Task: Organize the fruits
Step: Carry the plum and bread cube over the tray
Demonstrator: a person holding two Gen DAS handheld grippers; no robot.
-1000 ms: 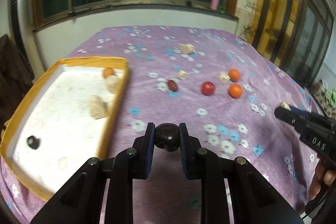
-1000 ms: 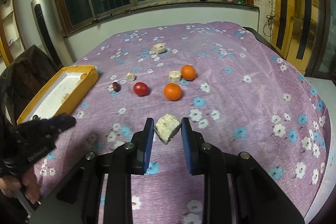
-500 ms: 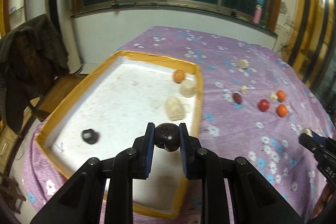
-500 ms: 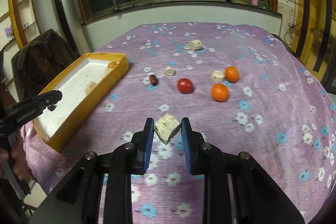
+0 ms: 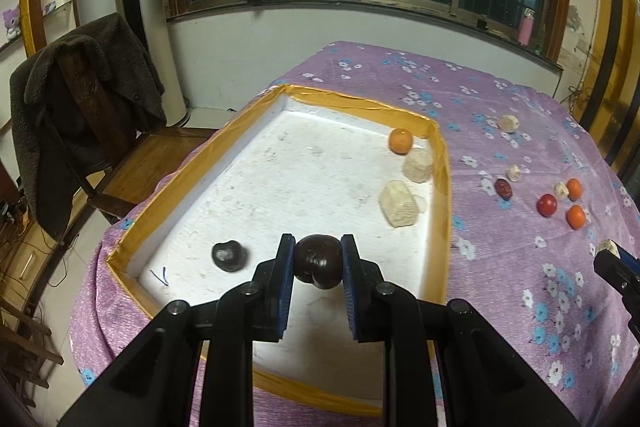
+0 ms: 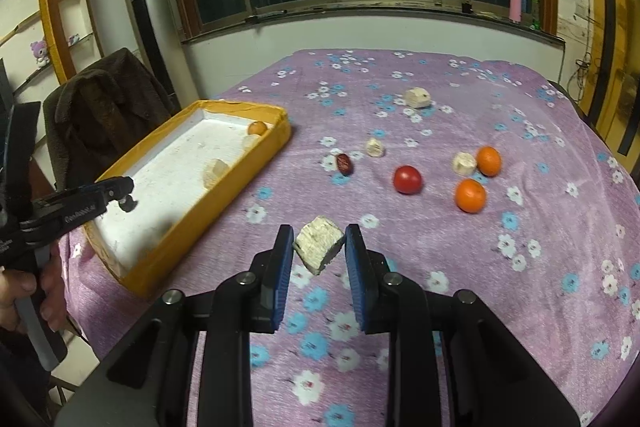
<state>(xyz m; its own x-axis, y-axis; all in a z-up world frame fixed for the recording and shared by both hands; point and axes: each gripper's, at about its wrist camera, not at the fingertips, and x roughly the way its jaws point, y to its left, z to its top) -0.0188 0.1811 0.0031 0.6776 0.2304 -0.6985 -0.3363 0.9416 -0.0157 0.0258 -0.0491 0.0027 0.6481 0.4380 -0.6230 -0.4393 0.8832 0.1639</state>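
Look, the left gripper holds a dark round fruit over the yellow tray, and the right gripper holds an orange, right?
Not quite. The right gripper holds a pale, rough chunk, not an orange, as the right wrist view shows. The left gripper does hold a dark round fruit over the yellow tray.

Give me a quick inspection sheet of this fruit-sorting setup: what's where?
Surface: purple floral tablecloth.
Job's things: yellow-rimmed tray holds an orange fruit, two pale chunks and a dark round fruit; on the cloth, a red tomato, two oranges, a red date, three pale pieces.
Clutter: nothing seen.
Grippers: left gripper shut on a dark fruit above the tray; right gripper shut on a pale chunk.
Cables: some on the floor.
Surroundings: coat-draped chair, windows, pink bottle.
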